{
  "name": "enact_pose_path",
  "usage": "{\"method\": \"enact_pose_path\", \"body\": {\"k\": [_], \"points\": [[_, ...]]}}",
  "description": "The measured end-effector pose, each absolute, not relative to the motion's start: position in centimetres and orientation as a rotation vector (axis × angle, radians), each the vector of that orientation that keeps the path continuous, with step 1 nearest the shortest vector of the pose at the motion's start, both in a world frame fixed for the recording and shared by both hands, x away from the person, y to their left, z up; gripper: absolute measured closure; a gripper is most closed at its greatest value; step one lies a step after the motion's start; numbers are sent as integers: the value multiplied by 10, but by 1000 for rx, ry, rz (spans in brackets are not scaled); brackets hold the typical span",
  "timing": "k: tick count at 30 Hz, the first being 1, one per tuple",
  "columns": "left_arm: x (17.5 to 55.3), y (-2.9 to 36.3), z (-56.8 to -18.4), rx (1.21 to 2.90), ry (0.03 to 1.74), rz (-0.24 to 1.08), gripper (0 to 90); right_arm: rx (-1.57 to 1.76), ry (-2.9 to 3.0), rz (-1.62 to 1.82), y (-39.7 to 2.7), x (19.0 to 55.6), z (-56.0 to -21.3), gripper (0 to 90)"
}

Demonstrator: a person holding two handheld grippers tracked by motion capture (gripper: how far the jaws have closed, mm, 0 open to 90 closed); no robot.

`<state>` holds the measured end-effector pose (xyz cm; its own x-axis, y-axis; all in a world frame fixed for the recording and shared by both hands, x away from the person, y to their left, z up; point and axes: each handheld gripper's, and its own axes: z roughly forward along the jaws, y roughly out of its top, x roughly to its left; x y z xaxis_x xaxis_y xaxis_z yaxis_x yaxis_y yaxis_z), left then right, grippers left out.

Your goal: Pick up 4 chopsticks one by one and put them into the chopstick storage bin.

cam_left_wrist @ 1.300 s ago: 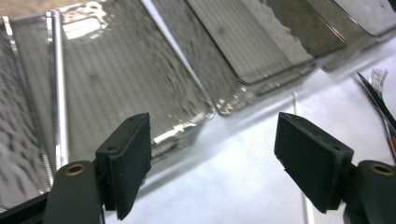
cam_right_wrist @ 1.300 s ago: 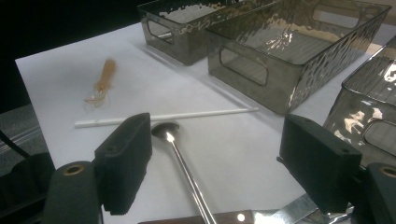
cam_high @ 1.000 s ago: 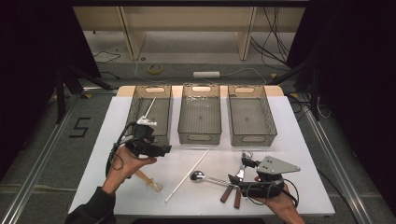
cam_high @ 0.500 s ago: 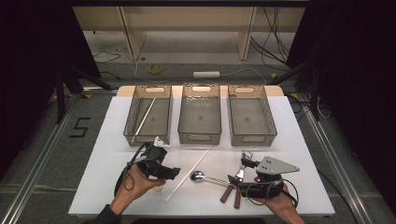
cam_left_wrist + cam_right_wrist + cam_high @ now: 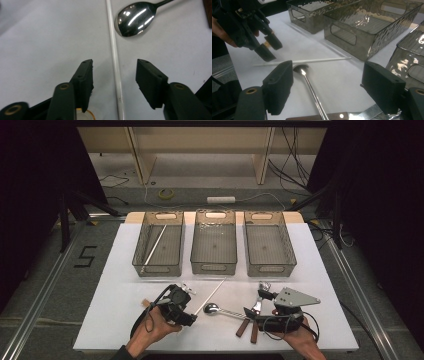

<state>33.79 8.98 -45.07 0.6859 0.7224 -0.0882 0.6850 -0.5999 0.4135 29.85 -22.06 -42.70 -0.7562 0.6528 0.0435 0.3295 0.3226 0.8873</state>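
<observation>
A white chopstick (image 5: pixel 212 295) (image 5: pixel 115 62) lies slantwise on the white table (image 5: pixel 125 285), close to a steel spoon (image 5: pixel 211 308) (image 5: pixel 130 18). My left gripper (image 5: pixel 190 317) (image 5: pixel 113 72) is low over the near end of that chopstick. Its jaws have just been closing and now stand astride the stick, with a gap on both sides. My right gripper (image 5: pixel 251 312) (image 5: pixel 329 85) rests open at the front right, and the spoon's handle (image 5: pixel 314 97) lies on the table below its jaws. In the right gripper view the left gripper (image 5: pixel 268 47) hovers at the chopstick's (image 5: pixel 312 60) left end.
Three clear bins stand in a row at the back: left (image 5: pixel 145 267), middle (image 5: pixel 214 268), right (image 5: pixel 270 269). A second white chopstick (image 5: pixel 153 247) lies in the left bin. Two brown-handled utensils (image 5: pixel 247 327) lie beside the right gripper.
The left gripper has come away from the front of the left bin, toward me and rightward, down to the chopstick on the table. Its jaws are narrower now. The right gripper has not moved.
</observation>
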Motion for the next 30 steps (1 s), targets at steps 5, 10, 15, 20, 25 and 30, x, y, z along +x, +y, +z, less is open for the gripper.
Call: {"method": "enact_pose_path", "body": {"k": [5, 10, 15, 20, 25, 30], "points": [[340, 86, -455, 2520, 1093, 102, 585, 875, 2275, 1403, -220, 299, -427, 263], [341, 81, -458, 2551, 1079, 96, 645, 876, 2278, 1402, -220, 299, -427, 263], [342, 80, -460, 2565, 1076, 98, 689, 877, 2277, 1403, -220, 299, -427, 262], [343, 78, -463, 2592, 1069, 106, 729, 875, 2279, 1402, -220, 299, -427, 263], [344, 76, -464, 2604, 1070, 118, 759, 875, 2278, 1405, -220, 299, -427, 263], [344, 73, -464, 2614, 1076, 125, 783, 875, 2280, 1401, -220, 299, -427, 265]]}}
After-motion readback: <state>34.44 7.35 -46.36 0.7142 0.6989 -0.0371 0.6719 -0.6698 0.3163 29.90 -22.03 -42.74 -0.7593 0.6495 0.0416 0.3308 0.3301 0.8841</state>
